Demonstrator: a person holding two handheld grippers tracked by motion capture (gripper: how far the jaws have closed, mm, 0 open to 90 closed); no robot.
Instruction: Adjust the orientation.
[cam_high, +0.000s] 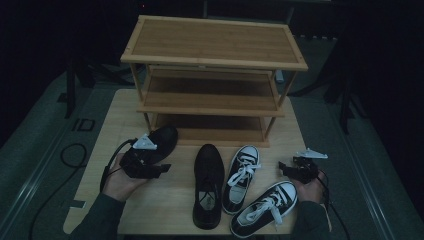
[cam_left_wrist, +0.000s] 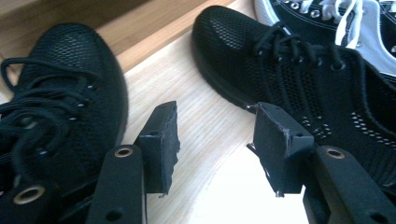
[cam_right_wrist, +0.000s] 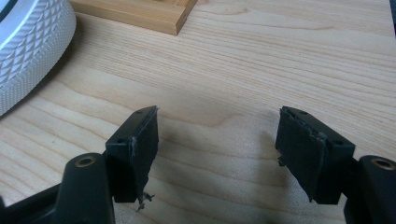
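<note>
Now, from the high view, four shoes sit on the worktop (cam_high: 280, 130) in front of a wooden shoe rack (cam_high: 212, 75): a black mesh shoe (cam_high: 161, 141) at the left, its partner black shoe (cam_high: 208, 185) in the middle, and two black-and-white sneakers (cam_high: 241, 177) to the right. The left tongs (cam_high: 165, 168) sit just beside that left mesh shoe, and the right tongs (cam_high: 283, 166) rest apart at the right edge. Up close, the left gripper view shows what the high view cannot: the left tongs (cam_left_wrist: 217, 144) stand open with bare wood between them, the mesh shoe (cam_left_wrist: 60, 116) just outside the left pad, the partner shoe (cam_left_wrist: 299, 79) behind the right one. Over in the right gripper view, the right tongs (cam_right_wrist: 217, 156) gape wide over bare wood, gripping nothing.
</note>
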